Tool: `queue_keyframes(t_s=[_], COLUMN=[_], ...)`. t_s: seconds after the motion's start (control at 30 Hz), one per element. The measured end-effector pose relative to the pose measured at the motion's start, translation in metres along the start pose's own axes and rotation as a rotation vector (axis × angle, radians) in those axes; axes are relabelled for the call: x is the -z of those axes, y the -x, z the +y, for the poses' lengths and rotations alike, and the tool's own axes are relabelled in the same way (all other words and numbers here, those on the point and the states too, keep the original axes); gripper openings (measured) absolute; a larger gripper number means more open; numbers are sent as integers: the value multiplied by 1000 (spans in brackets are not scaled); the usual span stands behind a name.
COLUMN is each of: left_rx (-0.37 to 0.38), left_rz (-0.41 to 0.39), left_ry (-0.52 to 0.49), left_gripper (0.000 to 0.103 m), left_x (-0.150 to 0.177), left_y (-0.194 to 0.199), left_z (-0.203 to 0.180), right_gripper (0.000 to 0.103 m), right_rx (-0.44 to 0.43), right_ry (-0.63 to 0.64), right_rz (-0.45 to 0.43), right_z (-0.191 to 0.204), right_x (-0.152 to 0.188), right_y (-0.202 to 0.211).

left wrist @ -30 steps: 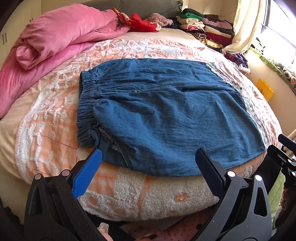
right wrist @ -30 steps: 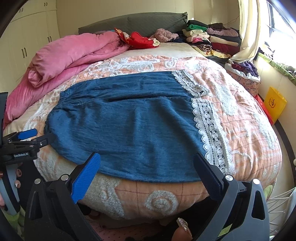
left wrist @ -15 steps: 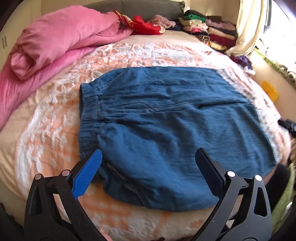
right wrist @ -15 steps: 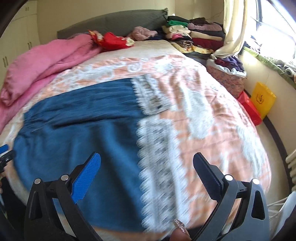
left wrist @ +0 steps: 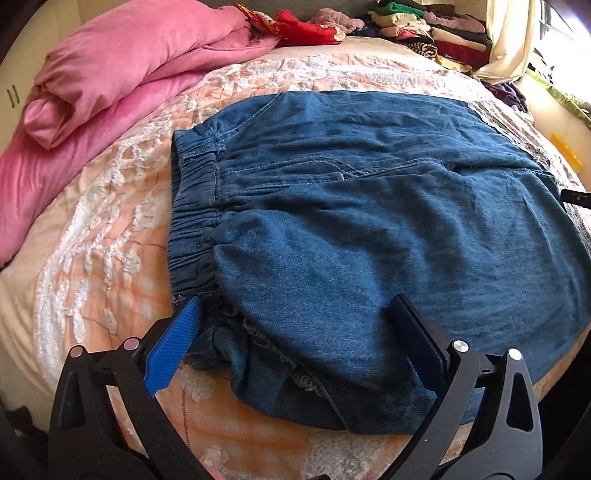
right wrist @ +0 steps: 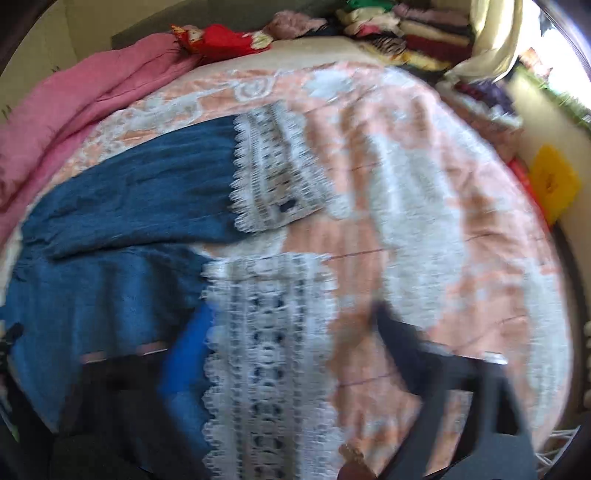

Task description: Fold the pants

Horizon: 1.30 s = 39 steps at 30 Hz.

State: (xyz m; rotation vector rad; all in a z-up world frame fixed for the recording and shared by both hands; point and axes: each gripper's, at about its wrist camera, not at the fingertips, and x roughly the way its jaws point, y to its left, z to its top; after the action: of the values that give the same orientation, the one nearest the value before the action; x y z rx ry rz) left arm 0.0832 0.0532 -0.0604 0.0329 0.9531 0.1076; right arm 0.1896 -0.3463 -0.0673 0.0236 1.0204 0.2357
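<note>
Blue denim pants (left wrist: pixel 369 206) lie flat across the peach bedspread, elastic waistband (left wrist: pixel 192 206) at the left, white lace cuffs at the right. My left gripper (left wrist: pixel 295 336) is open, just above the near waist corner of the pants, one finger on each side of the near edge. In the blurred right wrist view the pants (right wrist: pixel 122 206) show both legs with lace cuffs (right wrist: pixel 269 369). My right gripper (right wrist: pixel 295 354) is open over the near leg's lace cuff.
A rolled pink duvet (left wrist: pixel 110 74) lies at the bed's far left. Red clothes (left wrist: pixel 306 29) and a stack of folded garments (left wrist: pixel 436 33) sit at the head. A yellow box (right wrist: pixel 550 184) stands on the floor at the right.
Both grippers have moved forward and down toward the pants. The left one has closed in on the waist corner; the right one has swung right to the lace cuffs.
</note>
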Motion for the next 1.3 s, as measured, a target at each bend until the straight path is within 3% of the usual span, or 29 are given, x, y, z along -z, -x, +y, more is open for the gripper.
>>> queue_keyframes(t_s=[0.07,0.1,0.17,0.27,0.47,0.53,0.6,0.67,0.73,0.87,1.03,1.17,1.23,1.3], left_rx=[-2,-3,-1,-2,-6,1,20,31,29,47,57,78,122,136], left_rz=[-1,-1,-2,-2,-6,-7,-19,-54,-91,-95,-15,50,73,66], left_ry=[-2,-2,0,2,-4,1,33,56,45,-14,-70,-12,45,69], left_gripper=[94,94,94,94,94,94,94,94,94,94,94,94,94,94], left_x=[1,1,2,2,2,2,2,1,2,5,21,31,34,35], left_y=[0,0,1,1,-1,1,10,24,38,47,30,14,10,13], left_z=[0,0,1,0,0,2,8,13,12,1,-13,2,12,18], right_gripper=[35,19,17,18,43,56,56,57,87,89,89,89,91,91], right_rx=[-50,-61,-72,-12,140,191,225,205,143,37,-125,-115,-79,-90], right_ry=[-3,7,5,-14,73,71,48,40,70,214,302,360,342,312], right_rz=[6,2,-15,-47,-29,-49,-100,-146,-168,-188,-97,-15,44,48], right_z=[2,4,3,-3,3,4,2,7,25,81,140,165,165,163], right_x=[0,-1,-1,-5,0,0,1,4,12,38,54,70,75,74], right_y=[-2,-1,6,12,-3,6,24,40,54,67,46,24,7,2])
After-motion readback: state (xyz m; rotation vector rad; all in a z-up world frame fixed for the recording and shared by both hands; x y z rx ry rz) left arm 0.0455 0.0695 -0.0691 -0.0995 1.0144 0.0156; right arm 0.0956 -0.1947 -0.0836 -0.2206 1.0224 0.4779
